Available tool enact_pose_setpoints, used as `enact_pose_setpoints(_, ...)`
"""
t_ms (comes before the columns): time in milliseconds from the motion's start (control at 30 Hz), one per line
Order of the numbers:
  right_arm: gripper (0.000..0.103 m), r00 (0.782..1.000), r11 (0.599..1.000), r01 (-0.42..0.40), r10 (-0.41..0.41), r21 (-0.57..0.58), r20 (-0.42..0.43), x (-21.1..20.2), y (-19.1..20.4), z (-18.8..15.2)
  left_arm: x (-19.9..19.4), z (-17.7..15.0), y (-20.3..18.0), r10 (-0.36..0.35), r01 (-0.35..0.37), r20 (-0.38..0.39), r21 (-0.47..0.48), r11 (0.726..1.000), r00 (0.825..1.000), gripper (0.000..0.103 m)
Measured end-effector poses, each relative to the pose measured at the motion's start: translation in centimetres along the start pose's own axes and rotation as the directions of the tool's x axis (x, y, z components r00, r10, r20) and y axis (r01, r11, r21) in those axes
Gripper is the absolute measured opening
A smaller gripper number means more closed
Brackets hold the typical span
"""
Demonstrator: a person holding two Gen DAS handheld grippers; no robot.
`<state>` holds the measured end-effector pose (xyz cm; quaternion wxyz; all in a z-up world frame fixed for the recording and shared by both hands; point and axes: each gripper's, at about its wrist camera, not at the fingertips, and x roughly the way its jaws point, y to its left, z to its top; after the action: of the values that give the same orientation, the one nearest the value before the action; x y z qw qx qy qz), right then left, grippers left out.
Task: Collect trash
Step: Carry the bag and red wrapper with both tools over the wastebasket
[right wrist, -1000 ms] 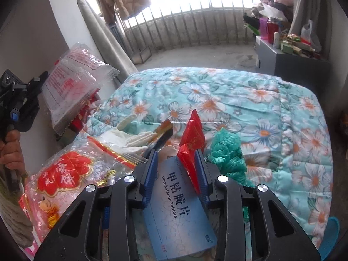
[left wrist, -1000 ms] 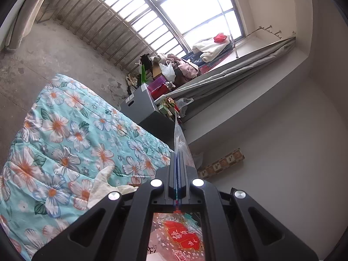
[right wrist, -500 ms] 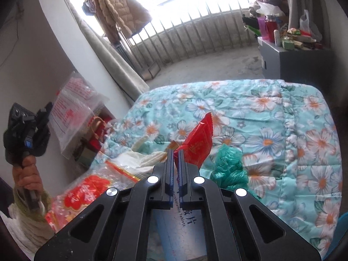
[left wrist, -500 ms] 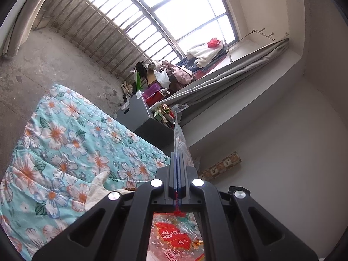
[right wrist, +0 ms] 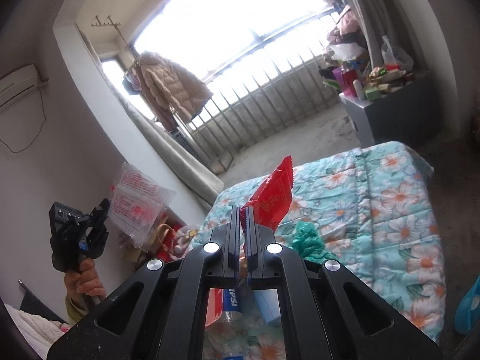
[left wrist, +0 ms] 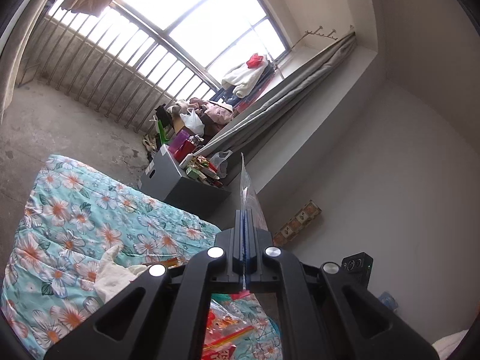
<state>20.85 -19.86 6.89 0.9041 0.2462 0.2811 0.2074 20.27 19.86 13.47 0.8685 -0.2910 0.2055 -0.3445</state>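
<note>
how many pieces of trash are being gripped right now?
2: red wrapper in the right gripper, clear bag in the left gripper. More trash lies on the bed.

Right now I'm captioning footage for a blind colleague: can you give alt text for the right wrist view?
The right hand-held gripper is shut on a red snack wrapper above a floral quilt. At left, the left hand-held gripper holds a clear plastic bag before a bright barred window.

- I hold two black two-finger grippers: left gripper (left wrist: 245, 219), right gripper (right wrist: 243, 214).
- One clear plastic bag with red print (right wrist: 136, 202).
- One red foil wrapper (right wrist: 274, 199).
- One crumpled green plastic bag (right wrist: 307, 240).
- One floral turquoise quilt (right wrist: 390, 210).
- One grey cabinet (left wrist: 180, 183).
- One beige puffer coat (right wrist: 171, 88).
</note>
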Motion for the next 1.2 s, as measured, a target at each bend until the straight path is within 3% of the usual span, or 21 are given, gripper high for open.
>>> enact_pose_setpoints(233,0.002,0.992,0.996,0.071,-0.076,0.053,0.105,-7.6,-1.5,-1.5,0.9,-3.3,-6.7,-0.013,0.021,-0.050,0.157,0.987,0.999,0.000)
enact_pose_setpoints(367,0.002,0.979,0.983,0.137,-0.153,0.118,0.138,-10.8,-3.7,-3.2,3.2,-5.9,-9.9,-0.053,0.074,-0.125,0.177,0.981,0.991,0.000)
enact_pose_setpoints(600,0.002,0.943,0.934,0.224,-0.280,0.278,0.181,-16.6,-8.7,-5.8,10.6,-11.8,-15.8,-0.077,0.156,-0.305,0.245,0.957,0.949,0.000)
enact_pose_setpoints(767,0.002,0.907,0.886,0.275,-0.368,0.373,0.204,-20.3,-12.0,-7.5,18.5,-17.1,-19.1,-0.044,0.188,-0.444,0.288,0.939,0.895,0.000)
enact_pose_setpoints(900,0.002,0.878,0.840,0.320,-0.437,0.439,0.197,-22.1,-15.3,-8.5,25.2,-21.5,-21.5,-0.024,0.216,-0.541,0.295,0.931,0.840,0.000)
enact_pose_setpoints(1133,0.002,0.824,0.740,0.397,-0.548,0.543,0.145,-23.0,-23.3,-9.8,37.9,-30.4,-25.4,0.051,0.262,-0.693,0.338,0.904,0.719,0.000)
enact_pose_setpoints(1200,0.002,0.818,0.713,0.398,-0.561,0.577,0.130,-23.0,-25.9,-10.4,41.4,-33.0,-25.7,0.072,0.267,-0.727,0.340,0.902,0.683,0.000)
